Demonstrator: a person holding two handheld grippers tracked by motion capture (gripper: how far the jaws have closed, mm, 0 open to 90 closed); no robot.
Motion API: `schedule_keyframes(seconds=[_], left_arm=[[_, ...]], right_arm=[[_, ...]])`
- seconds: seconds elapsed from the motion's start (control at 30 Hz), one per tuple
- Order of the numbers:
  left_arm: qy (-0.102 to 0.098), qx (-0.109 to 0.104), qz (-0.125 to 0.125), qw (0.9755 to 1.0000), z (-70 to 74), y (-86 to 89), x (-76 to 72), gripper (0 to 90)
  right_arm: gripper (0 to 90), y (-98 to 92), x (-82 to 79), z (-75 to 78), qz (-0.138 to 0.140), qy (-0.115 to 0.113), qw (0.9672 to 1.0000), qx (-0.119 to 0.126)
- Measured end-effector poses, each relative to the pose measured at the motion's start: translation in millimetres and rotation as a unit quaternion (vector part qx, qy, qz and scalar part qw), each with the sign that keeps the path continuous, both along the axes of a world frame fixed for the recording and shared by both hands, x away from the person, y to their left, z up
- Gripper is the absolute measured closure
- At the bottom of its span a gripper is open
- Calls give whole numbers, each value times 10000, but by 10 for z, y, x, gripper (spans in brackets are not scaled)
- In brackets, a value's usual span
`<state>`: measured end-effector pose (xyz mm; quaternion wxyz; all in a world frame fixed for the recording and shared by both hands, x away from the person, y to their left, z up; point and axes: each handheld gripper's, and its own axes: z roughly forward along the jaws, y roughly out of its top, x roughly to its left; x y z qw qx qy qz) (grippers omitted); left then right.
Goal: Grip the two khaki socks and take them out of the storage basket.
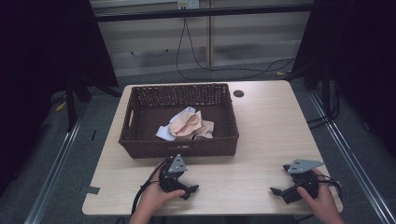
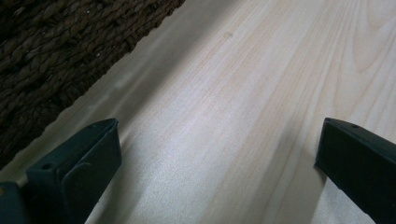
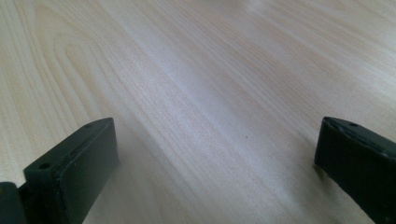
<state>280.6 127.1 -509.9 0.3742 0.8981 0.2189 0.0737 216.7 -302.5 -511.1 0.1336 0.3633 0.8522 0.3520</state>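
Two hand-held grippers rest low over a pale wooden table (image 1: 261, 126), one in each of a person's hands, near the table's front edge. The left gripper (image 1: 189, 190) sits just in front of a dark woven basket (image 1: 140, 144), close to its front wall but not touching it. In the left gripper view its two black jaws stand wide apart with only bare wood between them, and the basket's (image 2: 51, 56) braided wall fills the upper left corner. The right gripper (image 1: 280, 192) lies well to the right, apart from the basket, near the table's right front corner. In the right gripper view its jaws also stand wide apart over bare wood grain, gripping nothing. Each gripper carries a grey three-cornered plate on top and trails a black cable.

Inside the basket, toward its front right, lies a crumpled heap of cloth (image 1: 187, 125), peach and cream with a pale blue-white piece at its left edge. It is well apart from both grippers, with the basket's front wall between.

Behind the basket's right rear corner, a small round black hole (image 1: 238, 93) marks the tabletop.
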Motion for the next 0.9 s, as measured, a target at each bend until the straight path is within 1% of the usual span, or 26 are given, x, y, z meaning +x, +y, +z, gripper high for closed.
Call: schedule_keyframes(seconds=[0.03, 0.13, 0.17, 0.23, 0.27, 0.3, 0.33, 0.37, 0.4, 0.43, 0.47, 0.5, 0.53, 0.57, 0.6, 0.63, 0.7, 0.73, 0.77, 0.83, 0.87, 0.9], left_arm=[[0, 50, 10, 10000, 7, 1, -2, 0], [7, 58, 21, 10000, 7, 2, -4, 0], [11, 39, 68, 10000, 6, -5, -15, 0], [29, 74, 54, 10000, 14, -7, -18, 1], [108, 110, 92, 9998, 35, -12, -19, 9], [188, 205, 95, 9996, 65, -10, -14, 27], [289, 244, 63, 9993, 85, -4, -3, 38], [289, 244, 63, 9993, 85, -4, -3, 46], [437, 271, 92, 9986, 126, -3, 11, 46], [487, 257, 145, 9984, 161, -3, 16, 48], [616, 394, 149, 9972, 256, 4, 38, 49], [616, 394, 149, 9972, 256, 4, 38, 49], [744, 515, 136, 9958, 342, 0, 67, 49], [811, 560, 146, 9950, 386, -5, 76, 49], [811, 560, 146, 9950, 386, -5, 76, 51], [863, 646, 149, 9941, 464, -9, 103, 55], [891, 654, 145, 9938, 559, -11, 136, 55], [877, 707, 137, 9935, 599, -11, 155, 55], [911, 732, 172, 9930, 631, -13, 171, 56], [917, 735, 185, 9929, 660, -15, 189, 57], [982, 775, 168, 9920, 726, -20, 217, 59], [982, 775, 168, 9920, 726, -20, 217, 63]], right_arm=[[0, 0, 0, 0, 1, 1, 10000, -1], [0, 0, 0, 0, 0, 1, 10000, 0], [0, 0, 0, 0, 0, 1, 10000, 0], [0, 0, 0, 0, 0, 0, 10000, 2], [0, 0, 0, 0, 1, 0, 10000, 0], [0, 0, 1, 0, 1, 1, 10000, 0], [0, 0, 1, 0, 1, 0, 10000, 0], [0, 0, 1, 0, 1, 0, 10000, 0], [0, 0, 0, 0, 1, 1, 10000, 1], [0, 0, 1, 0, 1, 0, 10000, 1], [0, 0, 1, 0, 2, -2, 10000, 0], [0, 0, 1, 0, 2, -2, 10000, 0], [0, 0, 1, 0, 1, 0, 10000, 0], [0, 0, 1, 0, 0, 0, 10000, 1], [0, 0, 1, 0, 0, 0, 10000, 1], [0, 0, 0, 0, 0, -1, 10000, 1], [0, 0, 0, 0, 1, -1, 10000, 1], [0, 0, 1, 0, 1, -1, 10000, 1], [0, 0, 0, 0, 0, -1, 10000, 0], [0, 0, 0, 0, 1, 1, 10000, 0], [0, 0, 0, 1, 1, 2, 10000, 0], [0, 0, 0, 1, 1, 2, 10000, 0]])
